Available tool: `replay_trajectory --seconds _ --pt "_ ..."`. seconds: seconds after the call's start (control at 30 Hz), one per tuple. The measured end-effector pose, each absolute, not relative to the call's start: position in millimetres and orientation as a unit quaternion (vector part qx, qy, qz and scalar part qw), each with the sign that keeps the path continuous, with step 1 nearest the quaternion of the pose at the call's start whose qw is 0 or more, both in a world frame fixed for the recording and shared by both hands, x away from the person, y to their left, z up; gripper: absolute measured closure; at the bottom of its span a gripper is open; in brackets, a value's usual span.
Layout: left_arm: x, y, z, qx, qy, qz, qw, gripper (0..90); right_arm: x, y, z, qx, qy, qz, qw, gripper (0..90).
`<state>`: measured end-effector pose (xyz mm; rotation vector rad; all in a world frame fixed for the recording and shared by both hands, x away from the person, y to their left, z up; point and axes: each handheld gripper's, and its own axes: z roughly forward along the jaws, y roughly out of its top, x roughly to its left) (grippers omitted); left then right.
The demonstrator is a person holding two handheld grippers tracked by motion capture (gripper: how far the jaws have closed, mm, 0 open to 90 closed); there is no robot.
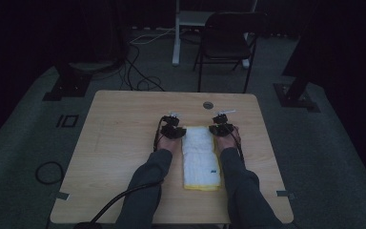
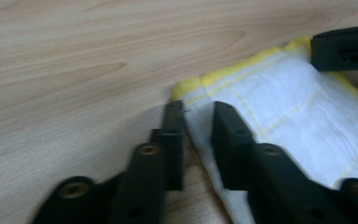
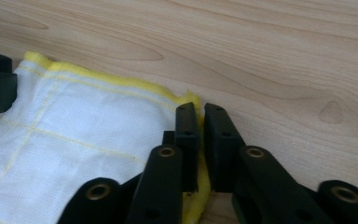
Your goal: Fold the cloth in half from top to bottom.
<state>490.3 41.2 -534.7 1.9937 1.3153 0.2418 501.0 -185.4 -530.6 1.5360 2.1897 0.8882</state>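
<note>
Dim high view; brighter, soft gripper views.

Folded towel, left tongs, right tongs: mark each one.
folded towel (image 1: 200,157), high view, middle of its white top.
left tongs (image 2: 198,135), left gripper view, between the tips.
right tongs (image 3: 201,123), right gripper view, between the tips.
</note>
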Motion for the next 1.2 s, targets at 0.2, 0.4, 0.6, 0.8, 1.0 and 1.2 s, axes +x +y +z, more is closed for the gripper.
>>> replay_trajectory --seconds 0.2,0.4,0.6,0.8,1.0,1.2 --pt "489.7 39.4 -530.0 0.781 0.501 0.101 0.359 88.2 499.9 -187.1 -526.5 0.531 0.766 0.318 0.174 88.0" --pt "490.5 44.4 -513.6 0.768 0.497 0.102 0.39 88.5 498.1 -191.3 -515.1 0.526 0.757 0.344 0.18 88.1" --pt "490.5 43.2 -499.6 0.765 0.486 0.109 0.408 88.6 495.9 -195.4 -507.4 0.523 0.75 0.357 0.19 88.1" --pt "488.7 43.7 -490.0 0.768 0.473 0.118 0.415 88.6 491.6 -198.0 -496.9 0.513 0.747 0.373 0.199 88.1" --pt "484.5 42.3 -479.7 0.765 0.466 0.117 0.429 88.6 484.1 -198.7 -486.6 0.503 0.743 0.391 0.206 88.1" --pt "481.4 43.4 -469.0 0.761 0.455 0.115 0.447 88.6 477.5 -201.5 -476.7 0.493 0.74 0.404 0.216 88.1"
